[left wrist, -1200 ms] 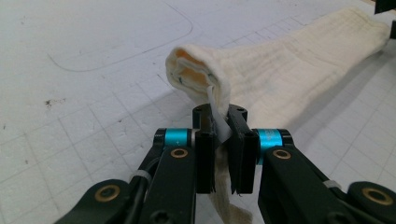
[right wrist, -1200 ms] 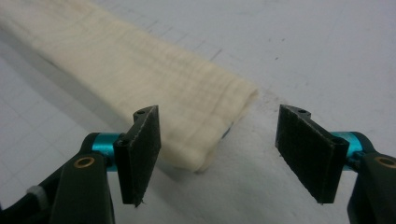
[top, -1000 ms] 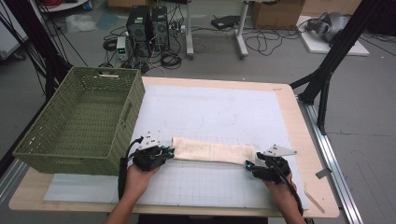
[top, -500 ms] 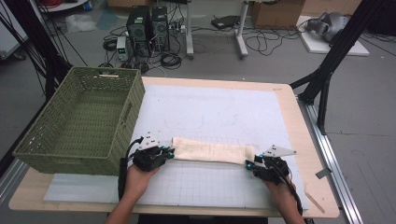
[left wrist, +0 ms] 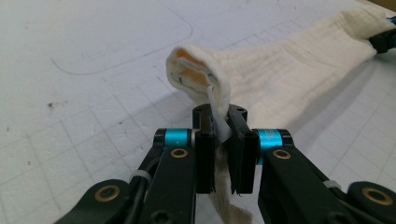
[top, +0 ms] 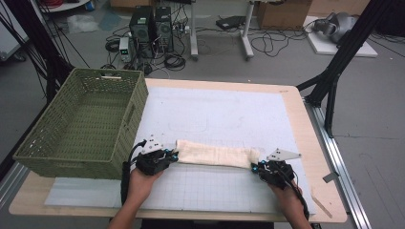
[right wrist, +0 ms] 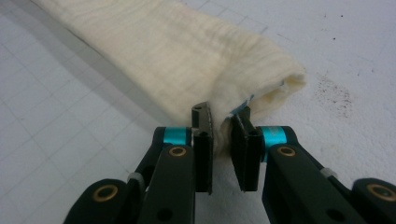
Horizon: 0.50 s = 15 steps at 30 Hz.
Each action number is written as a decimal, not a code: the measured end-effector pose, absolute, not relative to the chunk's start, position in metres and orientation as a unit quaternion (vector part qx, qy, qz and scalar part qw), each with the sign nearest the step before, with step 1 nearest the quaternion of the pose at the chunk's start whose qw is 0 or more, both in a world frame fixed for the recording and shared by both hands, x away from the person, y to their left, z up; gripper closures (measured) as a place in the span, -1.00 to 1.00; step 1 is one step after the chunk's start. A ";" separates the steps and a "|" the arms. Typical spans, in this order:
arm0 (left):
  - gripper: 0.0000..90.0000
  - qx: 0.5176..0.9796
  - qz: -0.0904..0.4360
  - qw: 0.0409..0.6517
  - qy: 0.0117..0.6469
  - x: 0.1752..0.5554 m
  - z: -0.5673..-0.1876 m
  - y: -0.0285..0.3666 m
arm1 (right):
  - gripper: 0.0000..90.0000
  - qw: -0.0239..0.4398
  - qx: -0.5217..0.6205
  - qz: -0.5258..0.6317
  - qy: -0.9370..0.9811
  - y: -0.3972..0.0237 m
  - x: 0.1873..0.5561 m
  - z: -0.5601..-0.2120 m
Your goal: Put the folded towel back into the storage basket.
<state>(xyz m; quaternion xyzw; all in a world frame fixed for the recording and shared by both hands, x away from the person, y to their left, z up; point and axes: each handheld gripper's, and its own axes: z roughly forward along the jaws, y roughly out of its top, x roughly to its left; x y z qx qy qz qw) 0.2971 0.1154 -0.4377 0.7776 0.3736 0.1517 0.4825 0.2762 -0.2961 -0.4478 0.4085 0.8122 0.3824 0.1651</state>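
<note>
On white gridded mat (top: 229,119): folded cloth (top: 217,155) pinched at both ends by left gripper (left wrist: 219,133), right gripper (right wrist: 222,126) just closing; shallow edge bites, slippage likely.

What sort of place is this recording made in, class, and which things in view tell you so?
Most likely a lab or workshop set up for recording. A work table with a gridded mat stands on a bare floor, desktop computers and loose cables lie behind it, and black stand legs rise beside the table.
</note>
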 end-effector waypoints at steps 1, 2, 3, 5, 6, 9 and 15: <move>0.83 0.778 0.152 0.483 0.374 0.297 -0.438 0.115 | 0.79 0.165 0.409 0.385 0.811 -0.297 0.276 -0.448; 0.83 0.776 0.155 0.484 0.373 0.297 -0.437 0.115 | 0.79 0.165 0.409 0.386 0.811 -0.298 0.277 -0.447; 0.83 0.776 0.156 0.486 0.371 0.297 -0.436 0.116 | 0.79 0.165 0.409 0.386 0.811 -0.298 0.277 -0.447; 0.83 0.776 0.156 0.486 0.370 0.296 -0.435 0.116 | 0.79 0.167 0.410 0.394 0.805 -0.301 0.278 -0.445; 0.83 0.778 0.155 0.485 0.369 0.296 -0.435 0.116 | 0.79 0.167 0.410 0.394 0.805 -0.301 0.278 -0.445; 0.83 0.775 0.156 0.488 0.371 0.296 -0.434 0.115 | 0.80 0.174 0.407 0.406 0.800 -0.304 0.277 -0.441; 0.83 0.774 0.157 0.489 0.370 0.295 -0.433 0.114 | 0.80 0.177 0.408 0.419 0.792 -0.310 0.277 -0.437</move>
